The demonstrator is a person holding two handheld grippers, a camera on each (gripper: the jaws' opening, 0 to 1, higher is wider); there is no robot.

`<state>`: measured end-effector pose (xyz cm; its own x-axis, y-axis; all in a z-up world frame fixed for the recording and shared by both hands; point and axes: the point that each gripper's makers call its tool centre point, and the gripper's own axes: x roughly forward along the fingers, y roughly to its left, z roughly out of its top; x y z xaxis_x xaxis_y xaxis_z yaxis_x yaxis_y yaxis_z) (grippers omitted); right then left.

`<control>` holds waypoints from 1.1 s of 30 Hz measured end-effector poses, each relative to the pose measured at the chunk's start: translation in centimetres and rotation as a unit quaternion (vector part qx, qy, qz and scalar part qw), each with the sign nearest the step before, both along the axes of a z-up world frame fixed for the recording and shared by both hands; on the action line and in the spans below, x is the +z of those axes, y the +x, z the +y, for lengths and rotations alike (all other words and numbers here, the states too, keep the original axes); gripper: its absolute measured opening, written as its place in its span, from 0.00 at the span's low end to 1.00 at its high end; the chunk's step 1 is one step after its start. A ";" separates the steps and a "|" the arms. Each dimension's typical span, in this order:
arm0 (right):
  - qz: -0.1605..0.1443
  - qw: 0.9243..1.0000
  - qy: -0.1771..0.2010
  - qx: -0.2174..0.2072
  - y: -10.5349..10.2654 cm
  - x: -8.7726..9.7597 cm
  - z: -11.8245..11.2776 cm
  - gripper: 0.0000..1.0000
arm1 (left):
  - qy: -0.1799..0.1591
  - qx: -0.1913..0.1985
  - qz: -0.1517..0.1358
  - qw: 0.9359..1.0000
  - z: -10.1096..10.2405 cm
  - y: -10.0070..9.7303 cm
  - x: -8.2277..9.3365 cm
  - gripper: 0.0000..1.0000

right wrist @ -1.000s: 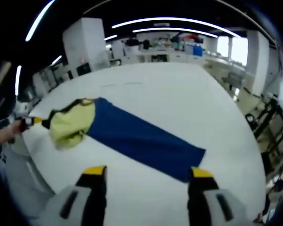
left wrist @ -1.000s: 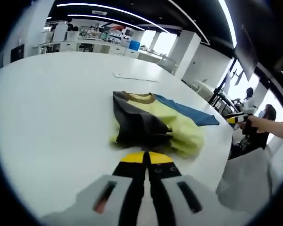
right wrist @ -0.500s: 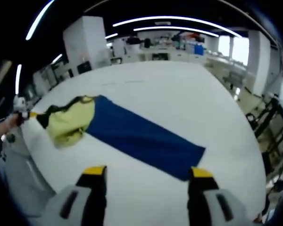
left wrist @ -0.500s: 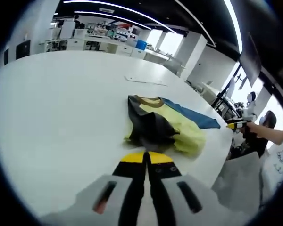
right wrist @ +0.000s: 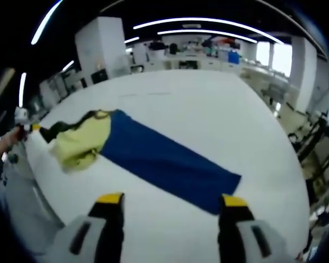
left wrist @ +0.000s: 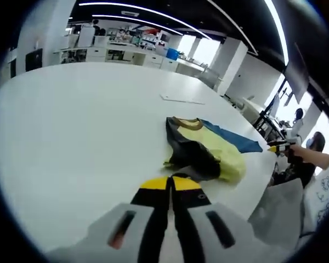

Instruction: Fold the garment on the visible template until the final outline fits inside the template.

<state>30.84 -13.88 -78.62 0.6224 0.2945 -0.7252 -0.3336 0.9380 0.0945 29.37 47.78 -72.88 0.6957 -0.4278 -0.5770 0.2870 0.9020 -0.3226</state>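
Observation:
A garment of black, yellow and blue cloth lies on the white table, bunched at its black end. My left gripper is shut, and the black cloth reaches right down to its tips. In the right gripper view the garment stretches as a long blue panel toward a yellow and black bunch on the left, where the left gripper meets the black edge. My right gripper stands open over the bare table, just short of the blue end. It also appears off the table edge as the right gripper, held by a hand.
A thin flat white sheet lies on the table beyond the garment. The table's rounded edge runs close on the right. Desks and shelves fill the far room. A person sits by the windows.
The left gripper view has swung, so the garment now sits further right and looks smaller. In the right gripper view the left gripper and the black end have crept slightly up.

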 end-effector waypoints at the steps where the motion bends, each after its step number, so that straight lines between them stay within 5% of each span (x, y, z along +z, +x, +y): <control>1: 0.000 1.000 0.001 0.000 0.0 0.0 0.1 0.69 | 0.002 0.004 0.000 1.000 0.5 0.0 0.2 0.00; 6: 0.004 1.000 0.002 0.003 -0.4 -0.3 0.6 0.69 | 0.008 0.027 0.003 1.000 2.7 0.0 0.6 0.00; 33: 0.021 1.000 -0.013 0.016 -0.6 -0.7 3.1 0.69 | 0.060 0.101 0.102 0.988 14.1 1.4 -6.0 0.00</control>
